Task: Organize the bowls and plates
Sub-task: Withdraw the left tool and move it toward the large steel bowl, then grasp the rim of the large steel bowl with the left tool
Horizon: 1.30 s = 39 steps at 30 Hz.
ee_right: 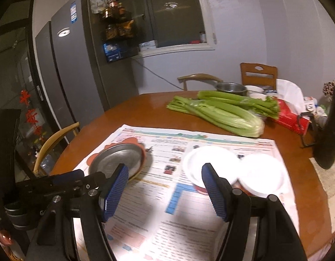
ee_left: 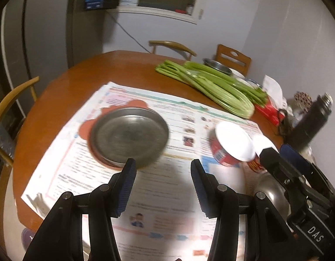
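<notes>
A round steel plate [ee_left: 129, 136] rests on a red flower-shaped mat on the newspaper [ee_left: 145, 195]; it also shows in the right wrist view [ee_right: 119, 159]. Two red bowls with white insides [ee_left: 232, 144] sit side by side to the right; in the right wrist view they are a near-left bowl [ee_right: 211, 161] and a right bowl [ee_right: 263, 173]. My left gripper [ee_left: 163, 169] is open and empty, just in front of the steel plate. My right gripper [ee_right: 164, 175] is open and empty, just short of the left bowl. A steel bowl [ee_left: 271, 193] lies under the right gripper.
Celery stalks [ee_right: 221, 113] lie across the round wooden table [ee_right: 145, 106]. Behind them stand a steel pot [ee_right: 230, 88], small white bowls [ee_right: 254, 90] and a red tissue pack [ee_right: 293, 117]. A black flask [ee_left: 311, 124] stands at the right. Chairs ring the table; a fridge [ee_right: 76, 65] stands left.
</notes>
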Motion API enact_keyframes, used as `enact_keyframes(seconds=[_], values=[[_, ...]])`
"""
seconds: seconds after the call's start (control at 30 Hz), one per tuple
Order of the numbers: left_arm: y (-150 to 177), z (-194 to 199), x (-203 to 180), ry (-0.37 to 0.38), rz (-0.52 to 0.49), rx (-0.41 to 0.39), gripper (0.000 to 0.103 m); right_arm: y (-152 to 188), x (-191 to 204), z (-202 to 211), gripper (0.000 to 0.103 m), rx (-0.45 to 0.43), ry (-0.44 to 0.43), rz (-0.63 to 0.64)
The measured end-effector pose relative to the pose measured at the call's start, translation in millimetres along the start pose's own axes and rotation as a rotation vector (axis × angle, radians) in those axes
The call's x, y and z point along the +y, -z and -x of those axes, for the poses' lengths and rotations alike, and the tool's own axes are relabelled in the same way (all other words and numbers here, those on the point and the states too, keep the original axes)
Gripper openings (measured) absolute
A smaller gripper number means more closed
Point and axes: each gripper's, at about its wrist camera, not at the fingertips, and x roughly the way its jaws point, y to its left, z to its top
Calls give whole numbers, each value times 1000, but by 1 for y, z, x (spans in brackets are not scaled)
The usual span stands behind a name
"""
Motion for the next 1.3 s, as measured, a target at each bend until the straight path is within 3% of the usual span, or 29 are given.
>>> enact_keyframes(seconds=[0.43,0.8,1.0,1.3], values=[[5,2,-59,19,-110,22,53,7,-46,31,69,-25,61,-44],[14,-5,-110,81,-209,72,53,16,-87,54,69,-39,125,-84],[22,-14,-127,106,-245,107,53,27,-108,64,69,-23,187,-84],[35,-33,-144,120,-255,147,53,49,-140,65,69,27,215,-83]])
